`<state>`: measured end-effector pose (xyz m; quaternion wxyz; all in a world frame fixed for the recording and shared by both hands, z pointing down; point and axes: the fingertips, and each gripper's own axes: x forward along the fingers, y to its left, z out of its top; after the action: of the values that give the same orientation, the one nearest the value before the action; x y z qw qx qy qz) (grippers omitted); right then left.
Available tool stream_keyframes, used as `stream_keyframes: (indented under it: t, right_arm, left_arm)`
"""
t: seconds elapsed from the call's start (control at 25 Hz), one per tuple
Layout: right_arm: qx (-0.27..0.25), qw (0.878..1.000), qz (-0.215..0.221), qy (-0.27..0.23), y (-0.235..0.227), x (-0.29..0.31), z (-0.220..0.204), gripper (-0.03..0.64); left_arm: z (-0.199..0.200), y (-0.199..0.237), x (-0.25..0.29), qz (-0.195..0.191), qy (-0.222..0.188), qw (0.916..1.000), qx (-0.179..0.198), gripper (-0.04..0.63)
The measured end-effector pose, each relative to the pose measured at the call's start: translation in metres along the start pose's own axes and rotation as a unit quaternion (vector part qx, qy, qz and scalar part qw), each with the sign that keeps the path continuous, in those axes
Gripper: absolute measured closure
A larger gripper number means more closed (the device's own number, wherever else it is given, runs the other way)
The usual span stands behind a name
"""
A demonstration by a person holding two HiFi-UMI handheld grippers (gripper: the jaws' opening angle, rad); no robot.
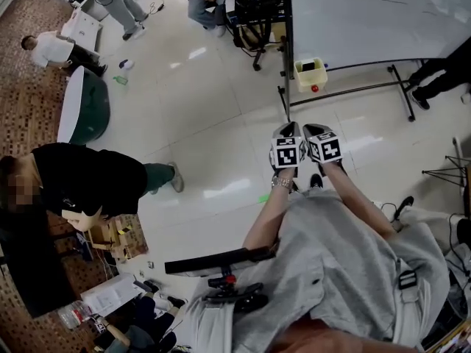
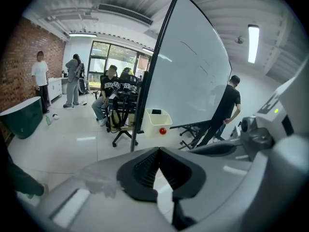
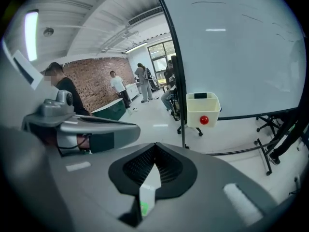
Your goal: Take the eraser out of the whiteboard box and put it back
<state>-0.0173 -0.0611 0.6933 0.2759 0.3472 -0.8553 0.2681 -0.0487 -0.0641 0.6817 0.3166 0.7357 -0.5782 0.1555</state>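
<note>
Head view sets the whiteboard box (image 1: 310,74) high in the frame, hung at the lower edge of the whiteboard (image 1: 368,13). Both grippers sit side by side below it, well apart from it across bare floor. The eraser (image 1: 310,66) lies inside the box as a dark block, its long side seemingly running across the box's width. The right gripper (image 3: 155,146) sits a touch closer beneath the box, though the left gripper (image 2: 159,151) has the box straight above its jaws (so either could lead). Only the gripper views show the jaws: both pairs are clenched together with nothing between them. They also show the eraser poking above the box rim, which the steep head view flattens.
</note>
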Motion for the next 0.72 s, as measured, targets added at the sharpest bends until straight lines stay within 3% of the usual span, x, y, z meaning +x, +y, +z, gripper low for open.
stream_keyframes:
  t: [0.16, 0.36, 0.72]
  right_arm:
    - [0.005, 1.0, 0.003, -0.005, 0.0, -0.003, 0.014, 0.614]
    - [0.014, 1.0, 0.001, -0.015, -0.013, -0.008, 0.02, 0.614]
    - [0.035, 0.998, -0.018, -0.047, -0.048, -0.019, 0.047, 0.614]
  left_arm:
    - [0.019, -0.002, -0.001, 0.011, -0.013, 0.9998, -0.012, 0.591]
    - [0.03, -0.014, 0.006, 0.01, -0.016, 0.9998, 0.012, 0.592]
    - [0.051, -0.027, 0.014, 0.007, -0.037, 0.9993, 0.011, 0.591]
